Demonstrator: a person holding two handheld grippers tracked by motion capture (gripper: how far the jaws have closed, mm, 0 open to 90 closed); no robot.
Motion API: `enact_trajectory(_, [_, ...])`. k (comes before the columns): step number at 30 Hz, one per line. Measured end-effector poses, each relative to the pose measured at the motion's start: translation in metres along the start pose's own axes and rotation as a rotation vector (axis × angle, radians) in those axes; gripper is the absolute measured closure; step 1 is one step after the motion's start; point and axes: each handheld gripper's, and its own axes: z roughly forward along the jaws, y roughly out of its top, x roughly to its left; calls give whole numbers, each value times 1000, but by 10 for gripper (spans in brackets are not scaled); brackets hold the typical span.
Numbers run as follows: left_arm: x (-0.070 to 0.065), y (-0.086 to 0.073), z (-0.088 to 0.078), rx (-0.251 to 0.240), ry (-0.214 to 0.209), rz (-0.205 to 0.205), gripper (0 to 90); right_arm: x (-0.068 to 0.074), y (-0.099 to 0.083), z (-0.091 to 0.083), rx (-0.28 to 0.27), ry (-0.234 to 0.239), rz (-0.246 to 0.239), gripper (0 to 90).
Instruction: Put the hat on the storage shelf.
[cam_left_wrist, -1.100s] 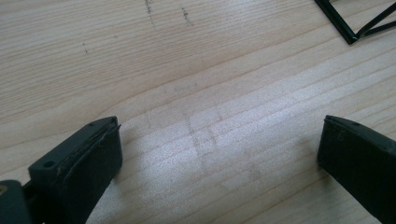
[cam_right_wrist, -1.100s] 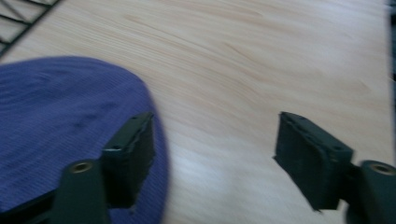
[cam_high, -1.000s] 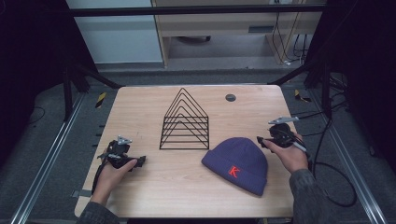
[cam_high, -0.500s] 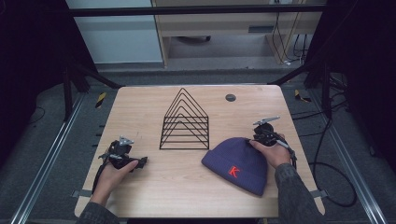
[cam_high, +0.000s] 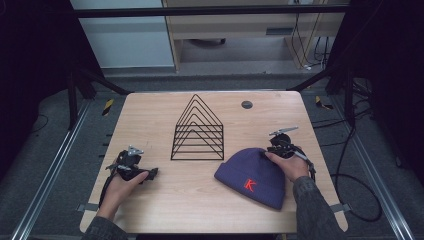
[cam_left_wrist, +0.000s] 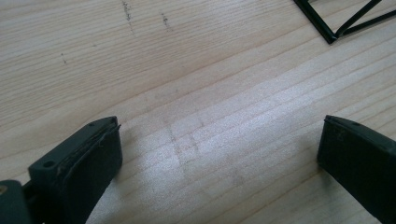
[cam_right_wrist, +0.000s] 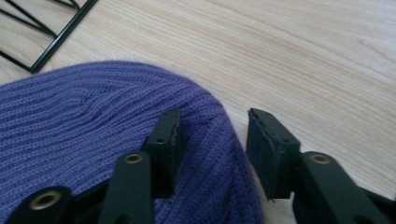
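A purple knit beanie (cam_high: 252, 175) with a red letter lies on the wooden table (cam_high: 150, 115) at the front right. My right gripper (cam_high: 274, 150) is at its far right edge. In the right gripper view the jaws have just been closing and straddle the beanie's (cam_right_wrist: 70, 130) rim: one pad rests on the knit, while the other stands on bare wood, apart from the fabric, so my right gripper (cam_right_wrist: 212, 123) is open. My left gripper (cam_high: 137, 167) rests at the front left. It is wide open (cam_left_wrist: 219, 135) over bare wood.
A black wire rack (cam_high: 198, 129) of nested triangles stands mid-table; its corners show in both gripper views (cam_left_wrist: 345, 18) (cam_right_wrist: 46, 28). A small dark disc (cam_high: 246, 104) lies near the far edge. Cables trail off the table's right side.
My right gripper moved left and down from beside the beanie onto its far right edge, and its jaws narrowed around the rim. The left hand stayed put.
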Motion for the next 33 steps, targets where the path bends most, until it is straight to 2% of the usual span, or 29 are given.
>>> enact_trajectory(2, [0, 0, 0, 0, 0, 0, 0, 1, 0, 1, 5, 5, 0, 594])
enact_trajectory(7, [0, 0, 0, 0, -2, -1, 0, 3, 1, 1, 6, 16, -35, 760])
enact_trajectory(9, [0, 0, 0, 0, -1, 2, 0, 4, 0, 0, 3, 22, -35, 786])
enact_trajectory(11, [0, 0, 0, -1, -1, 2, 0, 4, -1, -3, -18, 52, 3, 795])
enact_trajectory(13, [0, 0, 0, -1, -1, 2, 0, 3, -1, -6, -40, 70, 8, 797])
enact_trajectory(18, [0, 0, 0, -1, -1, 1, 0, 10, -1, -35, -109, 77, -36, 799])
enact_trajectory(19, [0, 0, 0, -1, -1, 1, 0, 10, -1, -35, -109, 77, -36, 799])
enact_trajectory(21, [-1, 0, 0, -3, 0, 1, 0, 17, 2, -53, -147, 89, -59, 799])
enact_trajectory(22, [-1, 0, 0, -3, 0, 1, 0, 17, 2, -53, -147, 89, -59, 799])
enact_trajectory(23, [-1, -1, 0, -8, 0, -2, 0, 23, 3, -64, -165, 91, -81, 799])
enact_trajectory(24, [-1, -1, 0, -8, 0, -2, 0, 23, 3, -64, -165, 91, -81, 799])
enact_trajectory(25, [-1, -1, 0, -7, 0, -1, 0, 30, 3, -75, -187, 95, -110, 802])
enact_trajectory(28, [-1, -1, 0, -7, 0, -1, 0, 37, 3, -87, -206, 99, -146, 806])
enact_trajectory(31, [-1, -1, 0, -7, 0, -2, 0, 42, 4, -96, -219, 113, -160, 810])
enact_trajectory(32, [-1, -1, 0, -7, 0, -2, 0, 46, 6, -107, -249, 154, -166, 813])
enact_trajectory(33, [-1, -1, 0, -7, 0, -2, 0, 46, 6, -107, -249, 154, -166, 813])
